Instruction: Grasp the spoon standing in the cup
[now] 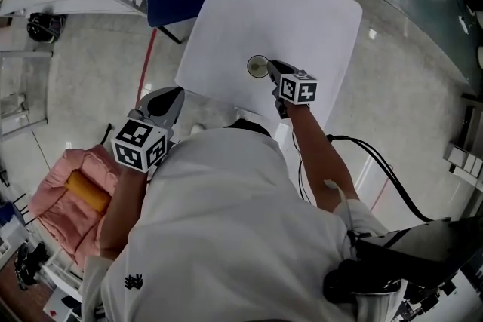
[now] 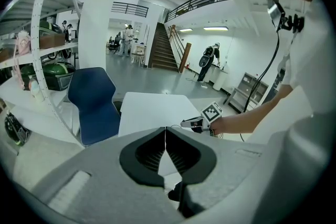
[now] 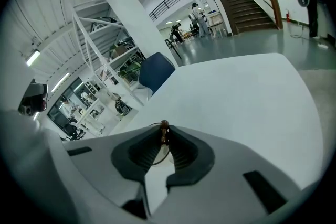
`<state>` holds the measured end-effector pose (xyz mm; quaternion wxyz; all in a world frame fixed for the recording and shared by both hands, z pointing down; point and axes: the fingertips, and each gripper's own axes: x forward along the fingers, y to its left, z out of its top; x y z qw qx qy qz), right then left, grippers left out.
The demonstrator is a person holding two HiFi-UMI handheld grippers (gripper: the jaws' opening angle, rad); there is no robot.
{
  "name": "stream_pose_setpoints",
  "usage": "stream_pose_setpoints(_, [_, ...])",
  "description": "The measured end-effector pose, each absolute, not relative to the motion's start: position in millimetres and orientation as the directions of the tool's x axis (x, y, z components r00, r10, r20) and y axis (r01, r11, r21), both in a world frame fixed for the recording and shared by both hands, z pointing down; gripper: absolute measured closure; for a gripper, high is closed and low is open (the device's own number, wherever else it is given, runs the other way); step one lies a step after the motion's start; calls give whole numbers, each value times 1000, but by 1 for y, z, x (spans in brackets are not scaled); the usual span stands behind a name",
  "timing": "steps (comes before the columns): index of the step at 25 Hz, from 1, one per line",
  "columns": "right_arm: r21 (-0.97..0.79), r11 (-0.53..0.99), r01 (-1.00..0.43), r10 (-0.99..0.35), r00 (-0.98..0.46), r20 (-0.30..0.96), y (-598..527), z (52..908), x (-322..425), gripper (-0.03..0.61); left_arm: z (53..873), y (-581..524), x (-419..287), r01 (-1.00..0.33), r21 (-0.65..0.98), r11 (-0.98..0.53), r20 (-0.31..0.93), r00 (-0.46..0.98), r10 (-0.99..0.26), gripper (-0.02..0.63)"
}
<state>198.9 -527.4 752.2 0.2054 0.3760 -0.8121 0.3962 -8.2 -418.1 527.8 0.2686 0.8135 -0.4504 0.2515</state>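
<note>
Brown-knobbed spoon (image 3: pixel 164 125) in the cup (image 1: pixel 257 66) on the white table (image 1: pixel 302 4): right gripper (image 3: pixel 164 132) pinches its handle, so the grasp looks made; left gripper (image 2: pixel 166 131) clenched empty, near left.

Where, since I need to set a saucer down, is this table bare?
The table is mostly bare: its far half and either side of the cup. Only the near edge is crowded, where the right gripper pinches the cup's spoon.
</note>
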Motion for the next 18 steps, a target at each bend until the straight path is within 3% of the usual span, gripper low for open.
stream_pose_setpoints(18, [-438,319,-840,-645,-531,549,-487,669,215,529,505,-355,-47,-827,212,-521,556,541,-631,601])
